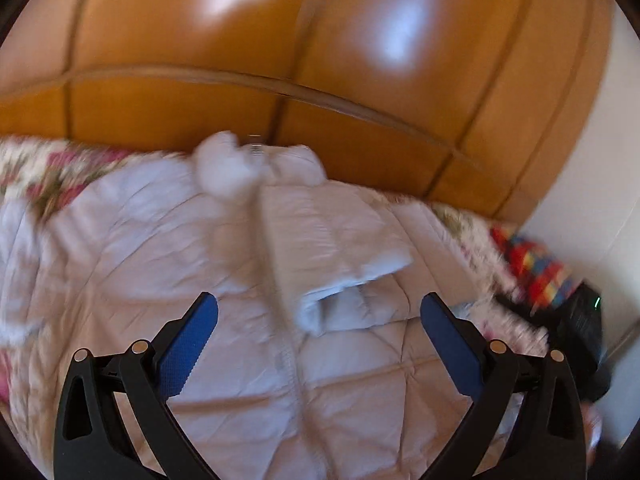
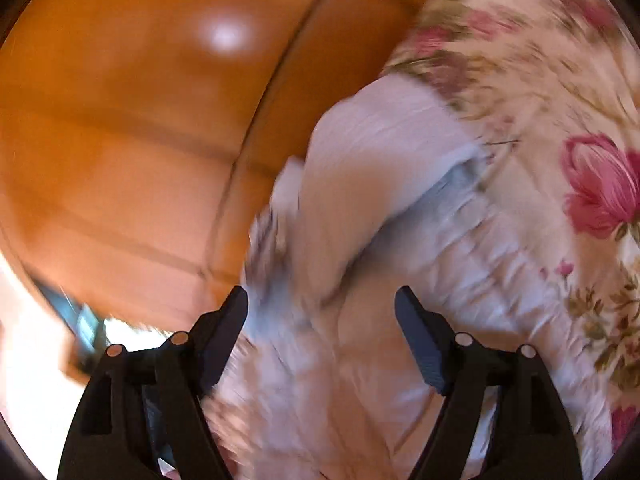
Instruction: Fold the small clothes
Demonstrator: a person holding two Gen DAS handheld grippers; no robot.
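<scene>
Left wrist view: left claw (image 1: 319, 312) spread wide, gripping nothing, with the quilted white jacket (image 1: 224, 256) right at 12 o'clock on the floral bedspread (image 1: 48, 172). Right claw (image 2: 321, 304) gapes too, over the jacket's sleeve (image 2: 384, 152); orange headboard (image 2: 132, 120) at 10.

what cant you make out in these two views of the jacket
- Pale quilted puffer jacket: left wrist view, hem cut off by the bottom edge; motion blur smears its collar.
- Same jacket, right wrist view: blur hides how its sleeve lies.
- Dark object beside the floral bedspread: blurred, unidentifiable.
</scene>
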